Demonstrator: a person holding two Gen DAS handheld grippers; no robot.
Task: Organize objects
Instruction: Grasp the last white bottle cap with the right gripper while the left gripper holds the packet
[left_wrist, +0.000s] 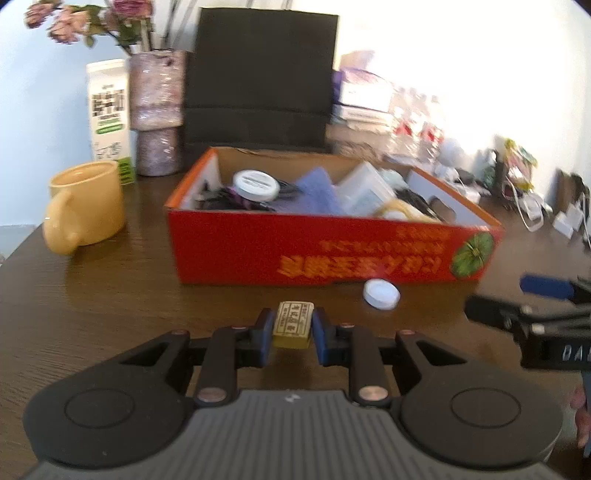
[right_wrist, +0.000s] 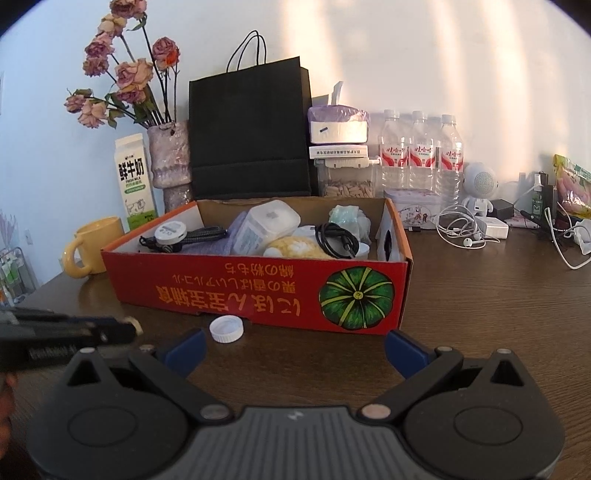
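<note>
My left gripper (left_wrist: 293, 332) and right gripper (right_wrist: 293, 349) look alike: black linkages, blue-padded fingers (right_wrist: 186, 349), copper-coloured pivot pins, round black caps, ribbed grey housing.

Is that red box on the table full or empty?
Fairly full: the open-topped red box holds a white jar, a coiled black cable and other small items.

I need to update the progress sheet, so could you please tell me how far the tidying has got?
Mostly done: the red cardboard box already holds a coiled black cable, a white plastic case and more. In hand: the left claw is shut on a small yellowish labelled block. Left: that block and the white bottle cap on the table; the right claw is open, empty.
</note>
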